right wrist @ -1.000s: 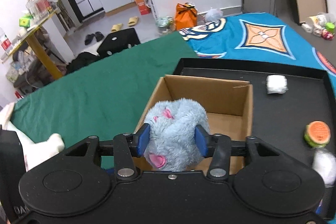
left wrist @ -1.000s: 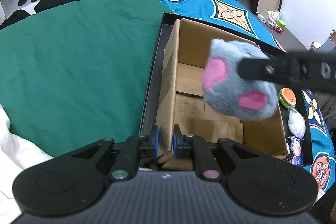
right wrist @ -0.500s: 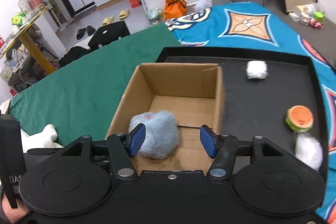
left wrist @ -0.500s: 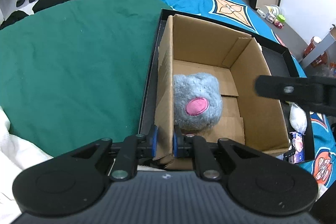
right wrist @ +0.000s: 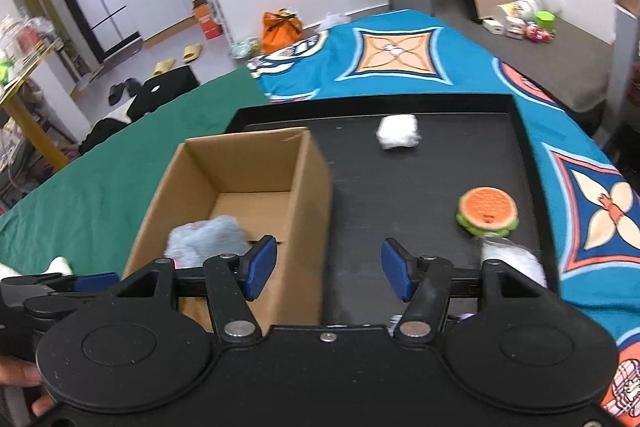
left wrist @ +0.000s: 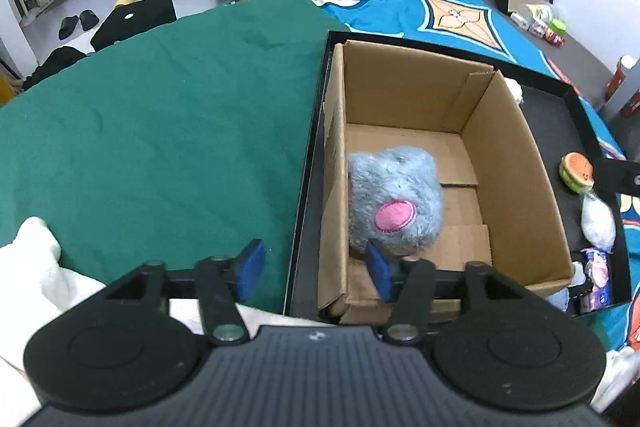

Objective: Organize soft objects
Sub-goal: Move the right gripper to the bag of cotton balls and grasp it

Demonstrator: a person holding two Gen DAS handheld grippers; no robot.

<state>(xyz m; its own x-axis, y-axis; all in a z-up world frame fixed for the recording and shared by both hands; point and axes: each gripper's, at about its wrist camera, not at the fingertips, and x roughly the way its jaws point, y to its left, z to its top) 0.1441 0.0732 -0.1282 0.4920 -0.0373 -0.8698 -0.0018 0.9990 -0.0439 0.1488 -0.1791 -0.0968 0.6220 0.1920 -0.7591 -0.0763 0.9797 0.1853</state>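
A grey plush toy [left wrist: 394,203] [right wrist: 204,239] with pink patches lies inside the cardboard box [left wrist: 516,179] [right wrist: 240,163], against its left wall. My left gripper [left wrist: 314,271] straddles the near end of that wall. Its jaws are opening, and the blue pads stand clear of the cardboard on both sides. My right gripper [right wrist: 328,271] is open and empty, over the box's right wall and the black tray [right wrist: 400,187]. A squishy burger toy [right wrist: 488,213] [left wrist: 576,171] and a white soft ball [right wrist: 398,133] lie on the tray.
The box stands in the tray's left part [left wrist: 316,147], on a bed with a green cloth [left wrist: 160,131] and a blue patterned cover [right wrist: 400,55]. A white bagged item [left wrist: 598,221] and a small packet [left wrist: 598,273] lie at the tray's near right. White fabric [left wrist: 36,259] lies near left.
My right gripper let go of the plush toy, which dropped into the box, then moved right over the tray. My left gripper released the box wall and opened.
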